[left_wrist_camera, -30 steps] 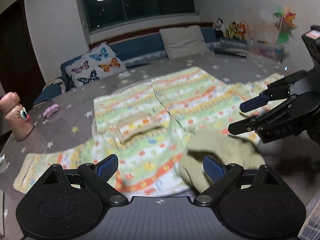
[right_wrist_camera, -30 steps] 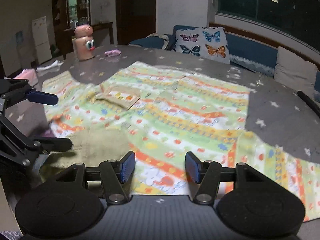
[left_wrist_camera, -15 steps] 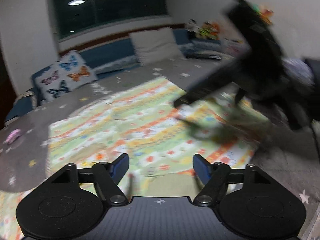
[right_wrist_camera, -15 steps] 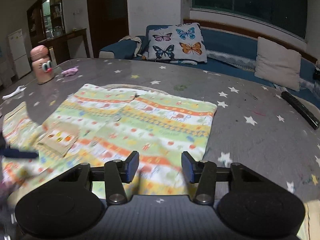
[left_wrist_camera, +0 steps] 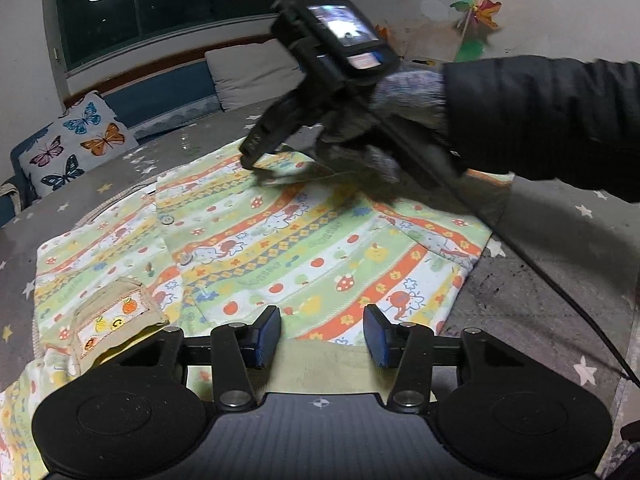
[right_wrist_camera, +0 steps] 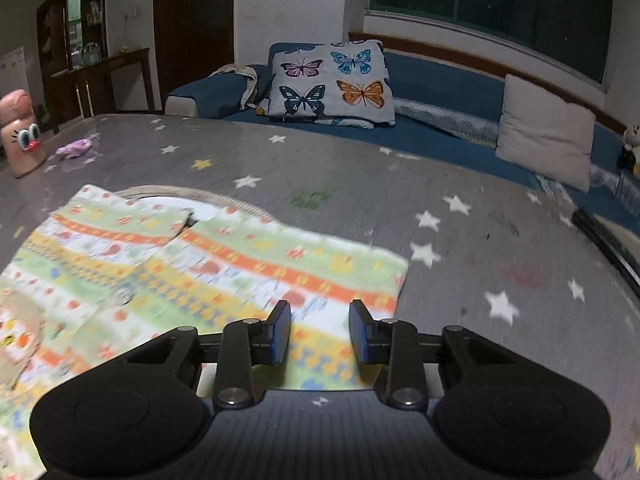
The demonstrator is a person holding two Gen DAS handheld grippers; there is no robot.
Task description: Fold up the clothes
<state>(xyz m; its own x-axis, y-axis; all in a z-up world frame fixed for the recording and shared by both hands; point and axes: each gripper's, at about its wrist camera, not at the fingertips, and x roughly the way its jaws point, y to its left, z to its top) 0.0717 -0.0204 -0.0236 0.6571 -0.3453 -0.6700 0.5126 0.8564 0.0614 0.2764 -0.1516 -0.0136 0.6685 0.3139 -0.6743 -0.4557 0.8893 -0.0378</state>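
1. Since folding needs a flat base, the star-print table cover (right_wrist_camera: 360, 168) is left bare around the work
2. The striped child's shirt (left_wrist_camera: 304, 248) is spread on it, one side already turned in
3. The left gripper (left_wrist_camera: 320, 338) is being closed over the near hem, nothing clamped yet
4. The right gripper (right_wrist_camera: 319, 334) is being closed above the far shoulder, unclenched

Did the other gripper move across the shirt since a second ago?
Yes. In the left wrist view the right gripper has swung from the picture's right edge toward the middle, over the shirt, nearer the butterfly pillow.
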